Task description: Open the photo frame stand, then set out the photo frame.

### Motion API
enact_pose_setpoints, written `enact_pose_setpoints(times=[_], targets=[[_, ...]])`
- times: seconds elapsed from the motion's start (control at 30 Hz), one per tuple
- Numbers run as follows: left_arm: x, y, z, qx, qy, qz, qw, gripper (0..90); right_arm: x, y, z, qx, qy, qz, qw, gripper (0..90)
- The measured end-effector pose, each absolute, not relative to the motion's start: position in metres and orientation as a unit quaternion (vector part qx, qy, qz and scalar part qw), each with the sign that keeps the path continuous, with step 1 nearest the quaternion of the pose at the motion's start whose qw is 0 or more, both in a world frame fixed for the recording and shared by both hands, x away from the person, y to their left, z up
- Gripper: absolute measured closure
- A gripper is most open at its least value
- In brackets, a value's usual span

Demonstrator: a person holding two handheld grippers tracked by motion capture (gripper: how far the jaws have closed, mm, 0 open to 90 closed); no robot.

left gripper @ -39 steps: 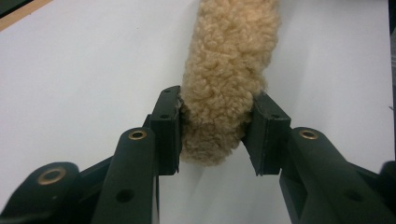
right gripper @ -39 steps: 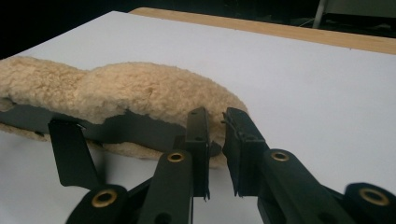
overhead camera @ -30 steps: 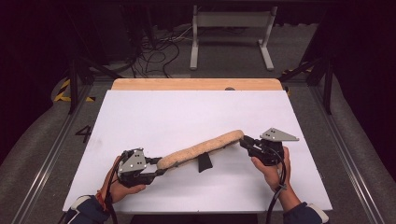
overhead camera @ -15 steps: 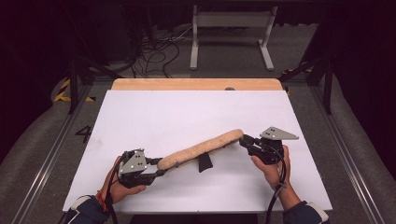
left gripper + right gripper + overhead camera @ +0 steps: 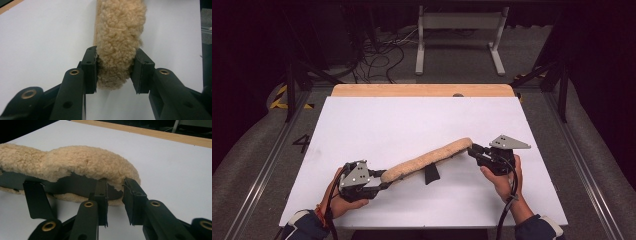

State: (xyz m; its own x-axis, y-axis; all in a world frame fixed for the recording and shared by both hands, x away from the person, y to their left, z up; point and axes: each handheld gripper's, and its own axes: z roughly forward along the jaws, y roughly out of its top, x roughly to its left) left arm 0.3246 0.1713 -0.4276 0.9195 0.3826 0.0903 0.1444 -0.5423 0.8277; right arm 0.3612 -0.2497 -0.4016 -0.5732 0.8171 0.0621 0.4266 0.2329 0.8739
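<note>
I have a long fleecy tan pad [image 5: 428, 161] stretched between my two hands over the white surface [image 5: 412, 120], running on a slant from my left gripper [image 5: 382, 184] at the near left up toward my right gripper [image 5: 473, 150] farther right. In the left gripper view my jaws are clamped on the near end of the pad [image 5: 118, 42], one pad pressing into the fleece on each side, and the rest of it runs straight away from me across the surface [image 5: 45, 37]. In the right gripper view my jaws sit at the other end of the pad [image 5: 82, 162], parted a little, with the edge of the fleece and the dark backing [image 5: 77, 182] beneath it in the gap between them; I cannot tell whether they press on it. A short black strap [image 5: 37, 200] hangs from the backing, and in the high view it shows as a dark tab [image 5: 431, 174] under the middle of the pad. A wooden strip [image 5: 422, 90] borders the far edge of the surface
</note>
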Motion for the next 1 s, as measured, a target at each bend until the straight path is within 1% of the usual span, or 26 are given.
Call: enact_pose_setpoints(times=[0.57, 0.8, 0.93, 1.0], targets=[[0.318, 0.165, -0.427, 0.873, 0.136, 0.134, 0.449, 62.7, 0.37, -0.245, -0.402, 0.414, 0.759, 0.456, 0.21, 70.5], [0.316, 0.162, -0.426, 0.876, 0.129, 0.136, 0.445, 63.0, 0.371, -0.241, -0.404, 0.419, 0.762, 0.446, 0.211, 73.7], [0.313, 0.158, -0.426, 0.878, 0.124, 0.141, 0.441, 63.1, 0.369, -0.228, -0.406, 0.403, 0.775, 0.442, 0.205, 79.9], [0.311, 0.157, -0.426, 0.878, 0.122, 0.141, 0.441, 63.3, 0.369, -0.224, -0.405, 0.398, 0.778, 0.442, 0.205, 80.8]])
